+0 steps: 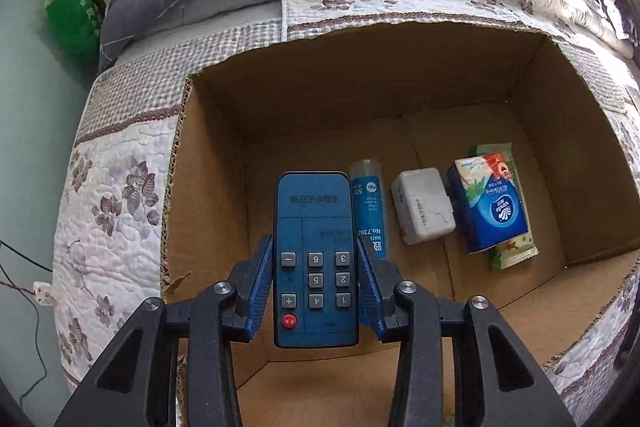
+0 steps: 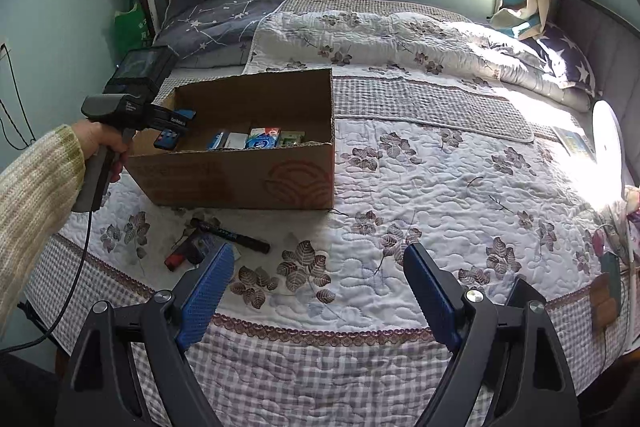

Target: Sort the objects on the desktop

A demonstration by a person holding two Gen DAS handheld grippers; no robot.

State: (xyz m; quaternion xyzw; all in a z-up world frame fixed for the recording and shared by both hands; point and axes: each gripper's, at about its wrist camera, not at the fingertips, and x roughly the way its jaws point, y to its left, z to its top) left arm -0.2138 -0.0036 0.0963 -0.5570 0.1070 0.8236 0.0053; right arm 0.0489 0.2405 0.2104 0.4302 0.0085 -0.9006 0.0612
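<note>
My left gripper [image 1: 316,247] is shut on a blue remote control [image 1: 316,259] and holds it over the left end of an open cardboard box [image 1: 208,163]. On the box floor lie a blue glue stick [image 1: 370,205], a white charger [image 1: 422,205], a blue tissue pack [image 1: 490,201] and a green snack packet [image 1: 514,253]. In the right wrist view the left gripper [image 2: 172,131] holds the remote [image 2: 168,139] above the box [image 2: 240,175]. My right gripper [image 2: 318,259] is open and empty above the quilt. A black marker [image 2: 232,235] and a red-and-black object [image 2: 188,251] lie in front of the box.
The box stands on a bed with a floral quilt [image 2: 440,187]. Pillows [image 2: 212,23] and a folded quilt lie at the back under a window. A green bag [image 2: 128,27] hangs at the left wall. A cable runs from the left gripper's handle.
</note>
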